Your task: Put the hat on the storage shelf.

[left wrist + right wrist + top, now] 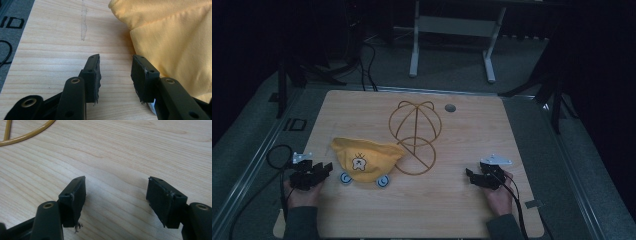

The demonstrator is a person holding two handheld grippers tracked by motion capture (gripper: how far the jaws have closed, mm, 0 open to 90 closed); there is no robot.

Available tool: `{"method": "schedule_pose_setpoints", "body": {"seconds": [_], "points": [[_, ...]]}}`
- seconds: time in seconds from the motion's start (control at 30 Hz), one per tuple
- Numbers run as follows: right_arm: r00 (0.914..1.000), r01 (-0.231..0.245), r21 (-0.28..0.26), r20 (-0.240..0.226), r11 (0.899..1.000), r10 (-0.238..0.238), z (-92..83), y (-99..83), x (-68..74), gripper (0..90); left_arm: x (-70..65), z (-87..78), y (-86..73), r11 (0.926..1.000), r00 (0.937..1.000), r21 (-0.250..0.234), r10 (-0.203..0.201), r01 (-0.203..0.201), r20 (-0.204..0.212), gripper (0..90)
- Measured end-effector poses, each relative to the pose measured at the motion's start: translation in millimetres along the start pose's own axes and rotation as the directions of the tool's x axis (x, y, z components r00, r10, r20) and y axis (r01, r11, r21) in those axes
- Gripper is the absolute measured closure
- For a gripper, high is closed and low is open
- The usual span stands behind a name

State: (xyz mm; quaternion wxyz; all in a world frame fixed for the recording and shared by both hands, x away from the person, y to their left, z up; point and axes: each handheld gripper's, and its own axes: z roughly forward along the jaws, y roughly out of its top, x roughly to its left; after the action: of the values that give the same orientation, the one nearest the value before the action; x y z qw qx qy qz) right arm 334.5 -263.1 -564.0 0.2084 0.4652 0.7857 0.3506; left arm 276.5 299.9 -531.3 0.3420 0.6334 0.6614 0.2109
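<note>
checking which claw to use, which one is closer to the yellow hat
The left claw: it sits right at the yellow hat's edge, the fabric beside one jaw. The right claw is across bare table.

1. The hat is yellow, with a small white-and-dark cartoon figure printed on it.
2. Two round tags at the hat's near edge are white with blue.
3. The wire frame beside the hat is golden brown.
4. The worktop is pale wood grain.
5. Both tongs are black.

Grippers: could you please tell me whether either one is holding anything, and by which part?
Nothing is held. The left gripper is open beside the yellow hat; the right gripper is open over bare table.
</note>
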Motion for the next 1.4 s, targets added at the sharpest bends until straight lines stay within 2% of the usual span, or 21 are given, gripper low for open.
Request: {"method": "schedule_pose_setpoints", "body": {"seconds": [0.37, 0.77, 1.4], "points": [[1.0, 0.004, 0.001, -0.001, 1.0, -0.004, 0.1, 0.0, 0.0, 31.1, -3.9, -5.9, -1.9, 0.9993, 0.999, 0.013, 0.034, -0.034, -0.03, 57.1], [1.0, 0.004, 0.003, -0.002, 1.0, -0.004, 0.0, -0.1, 0.4, 30.3, -3.9, -13.9, -0.8, 0.9973, 0.9976, 0.039, 0.064, -0.063, -0.027, 55.8], [1.0, 0.005, 0.003, -0.004, 1.0, -0.005, 0.0, -0.1, 0.5, 29.9, -14.5, -20.8, 1.0, 0.9941, 0.9946, 0.035, 0.103, -0.103, -0.013, 54.9]]}}
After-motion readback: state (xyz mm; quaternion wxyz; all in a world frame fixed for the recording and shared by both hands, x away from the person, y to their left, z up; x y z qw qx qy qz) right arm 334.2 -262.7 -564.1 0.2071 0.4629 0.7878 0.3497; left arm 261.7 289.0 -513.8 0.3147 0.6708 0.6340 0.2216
